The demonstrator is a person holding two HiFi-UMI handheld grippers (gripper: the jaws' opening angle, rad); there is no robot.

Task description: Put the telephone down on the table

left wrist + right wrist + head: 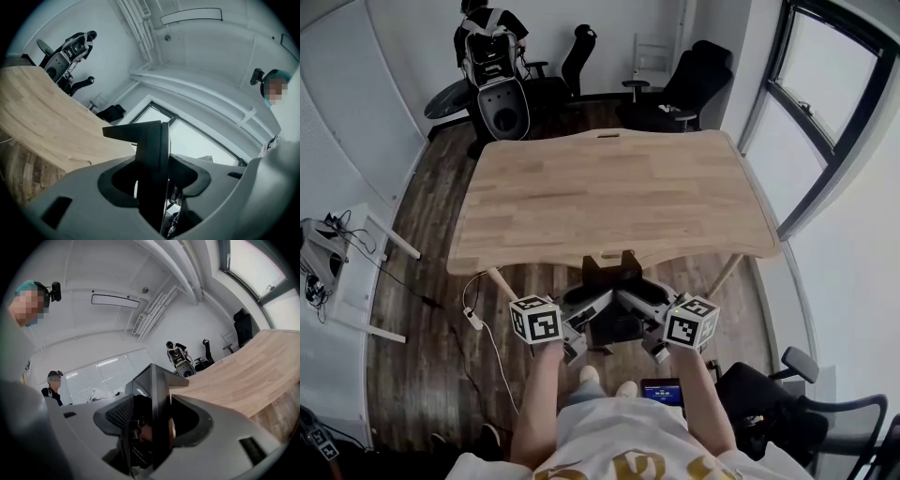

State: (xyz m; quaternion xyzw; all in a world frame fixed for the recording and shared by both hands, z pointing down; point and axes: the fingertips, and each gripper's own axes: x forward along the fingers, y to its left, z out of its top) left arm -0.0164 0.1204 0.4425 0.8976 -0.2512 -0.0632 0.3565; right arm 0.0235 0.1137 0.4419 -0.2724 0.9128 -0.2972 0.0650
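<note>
The telephone (616, 274), held tight, it seems, by the left gripper (592, 307) and right gripper (636, 306), hangs just before the tabletop's (609, 197) near edge.

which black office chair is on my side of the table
The chair at the head view's lower right; the two far chairs stand beyond the table.

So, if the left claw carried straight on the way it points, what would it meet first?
The telephone, already gripped between the jaws of the left claw. Beyond it the line seems to lead to the right claw rather than the table, though depth is unclear.
</note>
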